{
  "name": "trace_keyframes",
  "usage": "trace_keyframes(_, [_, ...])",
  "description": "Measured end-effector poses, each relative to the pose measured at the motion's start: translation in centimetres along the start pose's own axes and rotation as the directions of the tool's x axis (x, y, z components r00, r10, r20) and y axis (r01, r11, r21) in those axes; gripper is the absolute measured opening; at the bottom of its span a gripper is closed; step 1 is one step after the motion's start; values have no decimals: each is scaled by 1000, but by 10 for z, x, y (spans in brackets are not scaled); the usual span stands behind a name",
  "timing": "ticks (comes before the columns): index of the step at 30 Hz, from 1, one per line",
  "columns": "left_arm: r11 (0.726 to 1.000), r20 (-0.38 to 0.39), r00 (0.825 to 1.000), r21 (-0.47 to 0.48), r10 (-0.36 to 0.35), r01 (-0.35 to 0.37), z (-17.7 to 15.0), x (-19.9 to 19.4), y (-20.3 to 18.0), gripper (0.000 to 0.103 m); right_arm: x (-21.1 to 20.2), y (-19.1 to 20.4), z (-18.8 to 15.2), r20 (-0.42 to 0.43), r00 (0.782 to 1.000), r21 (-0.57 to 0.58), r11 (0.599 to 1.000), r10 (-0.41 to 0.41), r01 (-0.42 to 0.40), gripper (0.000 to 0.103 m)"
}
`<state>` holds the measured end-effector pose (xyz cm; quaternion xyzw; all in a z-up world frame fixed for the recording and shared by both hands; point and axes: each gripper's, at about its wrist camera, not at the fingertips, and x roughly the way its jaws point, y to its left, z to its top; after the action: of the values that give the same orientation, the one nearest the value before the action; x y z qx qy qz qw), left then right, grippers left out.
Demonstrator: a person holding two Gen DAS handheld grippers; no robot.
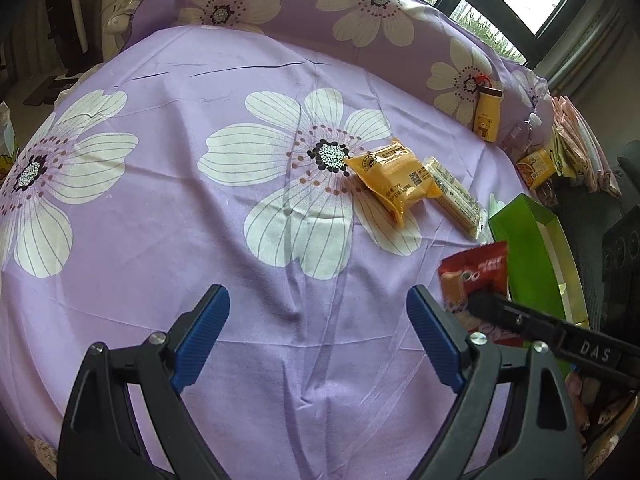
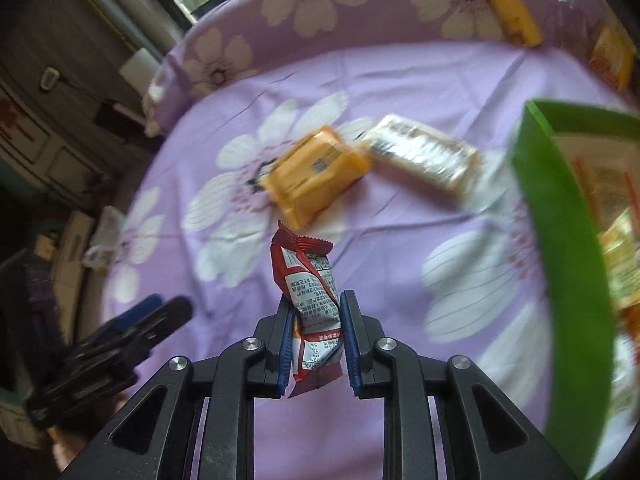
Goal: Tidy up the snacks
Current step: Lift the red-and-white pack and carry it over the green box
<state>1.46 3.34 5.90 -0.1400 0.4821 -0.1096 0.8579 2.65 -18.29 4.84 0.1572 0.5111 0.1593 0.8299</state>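
The red snack packet was held clenched in the right tongs, long axis along the fingers, above the bed, the green box at its right edge lying nearer, while the left tongs were kept released.
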Motion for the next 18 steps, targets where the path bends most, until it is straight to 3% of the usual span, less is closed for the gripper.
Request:
trace_keyframes(2, [1000,-10,1000,-3,-1,1,-1,2,-1,90,15,1,-9,-73,992,39,995,99,-96,23])
trace_keyframes(5, [1000,-28,1000,-3,-8,8,-4,7,-4,90,33,-1,-16,-139,987,56,996,79,-71,23])
trace_keyframes(8, [1000,-55,998,13,-20,21,-8,13,-13,90,31,-9,-16,-113,992,88,995,50,-40,27])
trace_keyframes(10, [999,-76,996,28,-41,43,-13,17,-20,89,23,-14,-12,-100,995,80,997,-11,19,29])
trace_keyframes(13, [995,-112,991,49,-77,83,-20,24,-32,88,10,-20,-8,-53,994,59,993,-95,98,45])
trace_keyframes(15, [993,-129,987,57,-95,103,-25,28,-41,85,2,-23,-6,-22,997,70,994,-77,78,54])
trace_keyframes(18, [991,-150,983,64,-109,120,-29,35,-52,73,0,-27,-2,-7,1000,70,997,-24,24,56])
